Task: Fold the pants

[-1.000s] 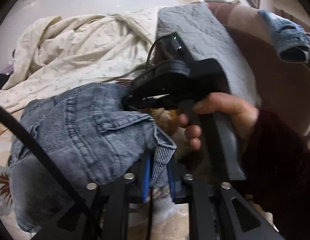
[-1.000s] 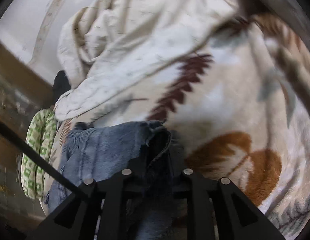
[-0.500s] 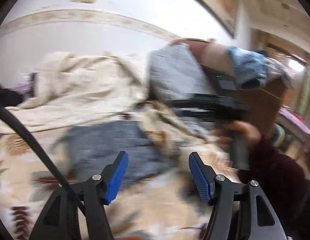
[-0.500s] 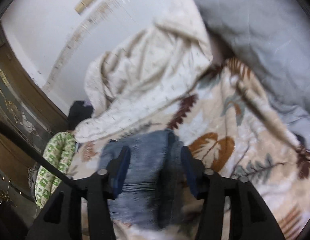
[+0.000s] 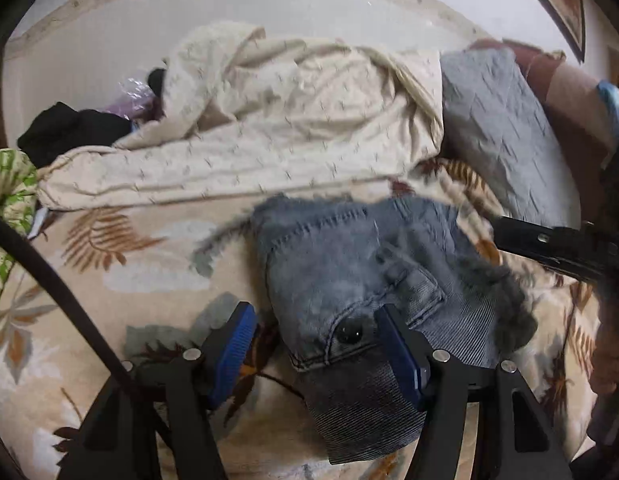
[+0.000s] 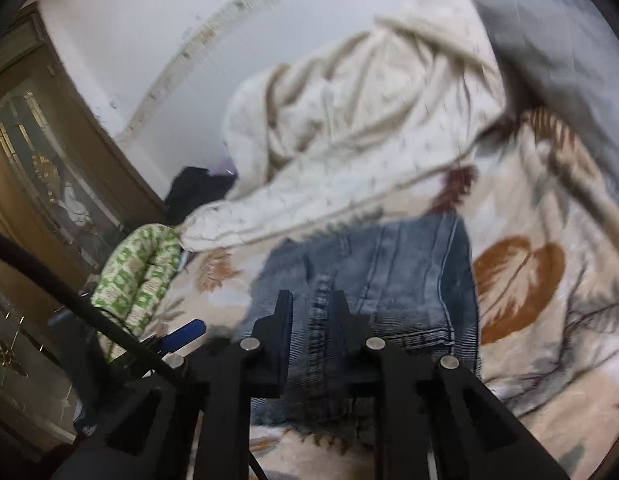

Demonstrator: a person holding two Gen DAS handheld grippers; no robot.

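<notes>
Fingers of the left gripper are spread over the folded jeans, while the right gripper is narrowed around a denim seam, probably for smoothing.

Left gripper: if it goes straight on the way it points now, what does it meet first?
Most likely the folded jeans: the open left gripper already straddles their near edge. The cream quilt lies beyond them, though depth is uncertain.
</notes>
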